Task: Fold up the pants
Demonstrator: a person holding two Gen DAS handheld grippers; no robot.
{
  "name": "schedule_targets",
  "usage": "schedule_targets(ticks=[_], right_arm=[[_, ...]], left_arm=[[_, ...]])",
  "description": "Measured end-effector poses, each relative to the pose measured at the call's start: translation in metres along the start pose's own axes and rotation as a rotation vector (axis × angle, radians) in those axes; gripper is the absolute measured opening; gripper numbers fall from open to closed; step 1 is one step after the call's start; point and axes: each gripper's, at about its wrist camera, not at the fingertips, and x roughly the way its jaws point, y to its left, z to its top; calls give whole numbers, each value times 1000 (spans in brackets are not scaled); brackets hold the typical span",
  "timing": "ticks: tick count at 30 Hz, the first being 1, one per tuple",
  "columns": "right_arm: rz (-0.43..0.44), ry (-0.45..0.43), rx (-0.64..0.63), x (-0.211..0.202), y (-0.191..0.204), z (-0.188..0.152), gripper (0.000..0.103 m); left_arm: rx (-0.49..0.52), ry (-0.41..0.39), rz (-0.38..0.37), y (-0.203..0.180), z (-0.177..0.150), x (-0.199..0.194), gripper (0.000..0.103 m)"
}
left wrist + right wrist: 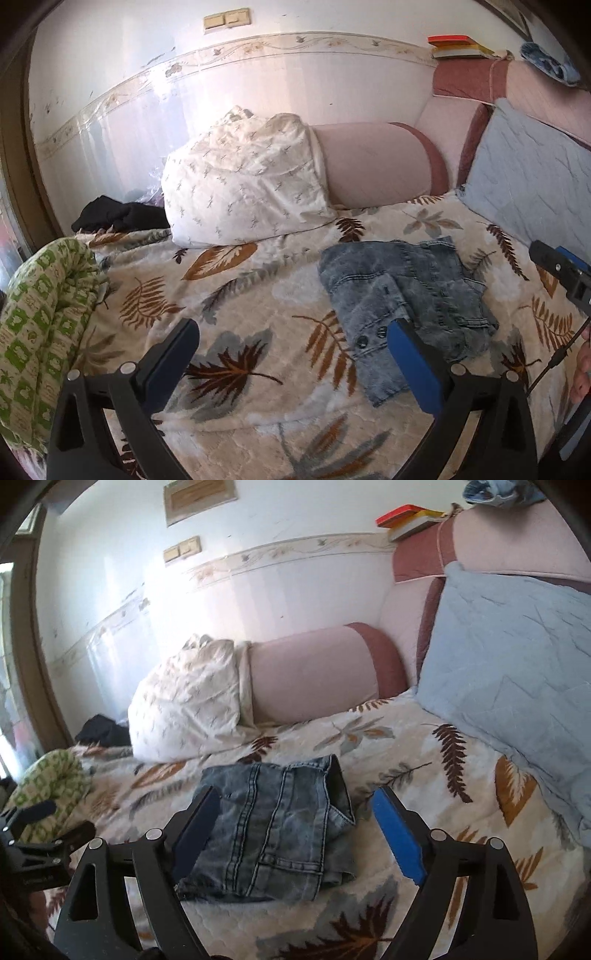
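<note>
The pants (402,299) are faded blue denim, folded into a compact bundle on the leaf-print bedspread (258,295). In the left wrist view they lie right of centre, under my right finger. My left gripper (291,332) is open and empty above the bedspread, just left of the bundle. In the right wrist view the pants (273,827) lie directly between and below the jaws. My right gripper (295,805) is open and empty, hovering over them. The right gripper also shows at the right edge of the left wrist view (561,269).
A white patterned pillow (243,184) and a pink bolster (373,162) lie at the back by the wall. A light blue quilted cushion (517,657) leans on the headboard at right. A green-and-white blanket (40,325) and dark clothing (118,214) are at left.
</note>
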Motion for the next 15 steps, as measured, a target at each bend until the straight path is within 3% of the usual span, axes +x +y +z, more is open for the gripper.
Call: schedule_targets(ticks=[6,15], right_arm=[[-57,23,-39,18,7,-5,86],[-62,77,45,33,-11,-10,86]], left_arm=[[-15,2,57,13,-3,13,103],[-29,30,82,18,-10,25,103]])
